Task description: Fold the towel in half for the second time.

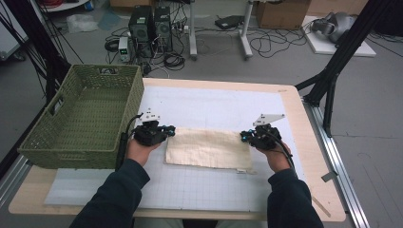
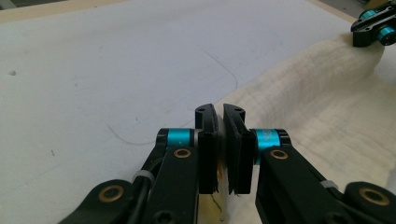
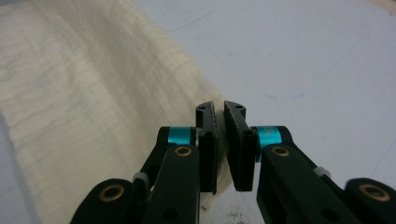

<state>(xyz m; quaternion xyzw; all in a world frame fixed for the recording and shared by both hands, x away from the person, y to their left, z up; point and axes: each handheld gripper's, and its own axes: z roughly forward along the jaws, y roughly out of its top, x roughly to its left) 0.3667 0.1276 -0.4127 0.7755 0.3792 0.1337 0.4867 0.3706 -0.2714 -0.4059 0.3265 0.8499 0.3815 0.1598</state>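
Note:
A cream cloth lies folded into a flat strip on the white grid mat. My left gripper is at the cloth's far left corner and my right gripper at its far right corner. In the left gripper view the jaws stand almost together with cream fabric pinched between the pads; the right gripper shows at the top right. In the right gripper view the jaws are likewise closed on the cloth's edge, which rises slightly toward them.
A green woven basket stands on the table's left side, close to my left hand. The wooden table edge runs along the right. A black stand leg and cables sit on the floor beyond.

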